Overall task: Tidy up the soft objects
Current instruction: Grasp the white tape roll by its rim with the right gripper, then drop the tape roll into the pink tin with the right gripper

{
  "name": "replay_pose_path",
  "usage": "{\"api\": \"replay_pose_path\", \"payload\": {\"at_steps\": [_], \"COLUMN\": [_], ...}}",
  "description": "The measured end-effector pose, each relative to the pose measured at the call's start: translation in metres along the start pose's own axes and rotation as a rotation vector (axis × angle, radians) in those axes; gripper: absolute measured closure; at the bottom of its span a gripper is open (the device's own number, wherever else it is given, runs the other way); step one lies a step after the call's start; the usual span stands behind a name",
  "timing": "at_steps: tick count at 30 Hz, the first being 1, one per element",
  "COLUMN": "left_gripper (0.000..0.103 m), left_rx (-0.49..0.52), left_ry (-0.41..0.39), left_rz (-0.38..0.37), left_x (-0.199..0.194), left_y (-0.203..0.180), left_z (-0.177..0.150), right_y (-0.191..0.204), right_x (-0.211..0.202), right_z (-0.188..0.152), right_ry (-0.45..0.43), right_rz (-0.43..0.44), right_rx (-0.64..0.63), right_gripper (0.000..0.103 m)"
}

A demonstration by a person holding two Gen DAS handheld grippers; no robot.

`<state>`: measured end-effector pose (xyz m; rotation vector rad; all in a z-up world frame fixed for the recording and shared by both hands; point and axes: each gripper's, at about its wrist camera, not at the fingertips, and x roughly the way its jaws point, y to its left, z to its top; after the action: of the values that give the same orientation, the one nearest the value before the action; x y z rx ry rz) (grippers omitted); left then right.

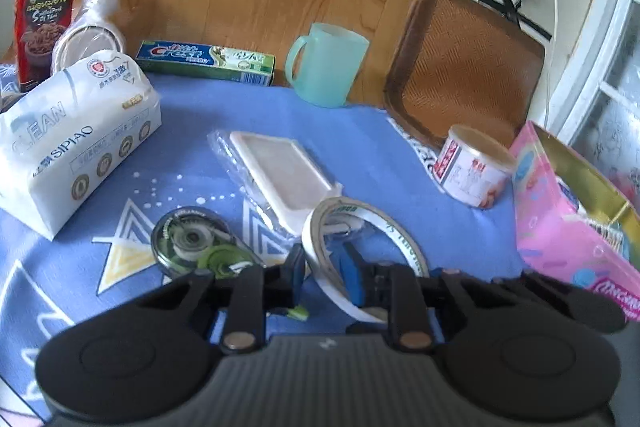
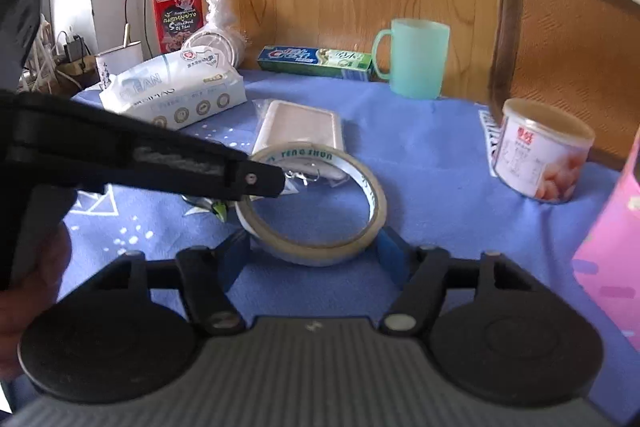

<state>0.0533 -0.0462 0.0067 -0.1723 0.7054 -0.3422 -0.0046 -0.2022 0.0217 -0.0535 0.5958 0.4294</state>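
Left wrist view: left claw [image 1: 323, 267] pinches the tape roll's [image 1: 400, 239] wall; right claw [image 2: 314, 251] straddles it, open.

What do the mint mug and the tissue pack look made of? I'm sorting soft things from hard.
Mint mug: likely hard plastic, matte and slightly translucent, with a moulded handle. Tissue pack: thin glossy plastic film, printed, creased and dented at the top, so apparently soft paper tissues inside.
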Motion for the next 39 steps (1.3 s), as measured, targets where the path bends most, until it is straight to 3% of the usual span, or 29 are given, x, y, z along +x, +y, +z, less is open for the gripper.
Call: {"api": "replay_pose_path", "payload": {"at_steps": [1, 3, 5, 10, 17, 22, 28, 29, 30, 32, 34, 39], "left_gripper": [0.082, 0.082, 0.083, 0.085, 0.085, 0.085, 0.083, 0.068, 0.043, 0.023, 0.023, 0.022], "left_rx": [-0.003, 0.009, 0.027, 0.101, 0.076, 0.179, 0.306, 0.327, 0.356, 0.39, 0.41, 0.338], "left_ry": [-0.014, -0.067, -0.098, -0.137, -0.127, -0.181, -0.206, -0.195, -0.182, -0.207, -0.203, -0.139], "left_rz": [-0.002, -0.009, -0.052, -0.122, -0.217, -0.296, -0.444, -0.47, -0.477, -0.382, -0.323, -0.297], "left_x": [-0.003, -0.015, -0.028, -0.04, -0.038, -0.049, -0.038, -0.031, -0.022, -0.011, -0.003, 0.009], "left_y": [-0.002, -0.009, -0.018, -0.055, -0.077, -0.12, -0.191, -0.203, -0.215, -0.234, -0.242, -0.223], "left_z": [0.0, 0.002, 0.008, 0.018, 0.016, 0.024, 0.031, 0.031, 0.029, 0.019, 0.013, 0.006], "right_y": [-0.002, -0.006, -0.009, -0.019, -0.03, -0.041, -0.071, -0.08, -0.089, -0.11, -0.131, -0.158], "right_x": [-0.002, -0.009, -0.02, -0.045, -0.075, -0.099, -0.131, -0.133, -0.133, -0.131, -0.141, -0.165], "right_z": [-0.001, -0.004, -0.008, -0.012, -0.024, -0.024, -0.027, -0.028, -0.029, -0.03, -0.04, -0.064], "right_ry": [-0.015, -0.048, -0.1, -0.214, -0.283, -0.392, -0.477, -0.478, -0.475, -0.418, -0.394, -0.408], "right_rz": [0.005, 0.004, -0.01, -0.082, -0.179, -0.284, -0.533, -0.587, -0.658, -0.767, -0.777, -0.766], "right_rx": [0.013, 0.037, 0.057, 0.109, 0.109, 0.13, 0.132, 0.137, 0.146, 0.185, 0.278, 0.436], "right_gripper": [0.044, 0.064, 0.071, 0.071, 0.071, 0.071, 0.071, 0.071, 0.07, 0.068, 0.067, 0.063]}}
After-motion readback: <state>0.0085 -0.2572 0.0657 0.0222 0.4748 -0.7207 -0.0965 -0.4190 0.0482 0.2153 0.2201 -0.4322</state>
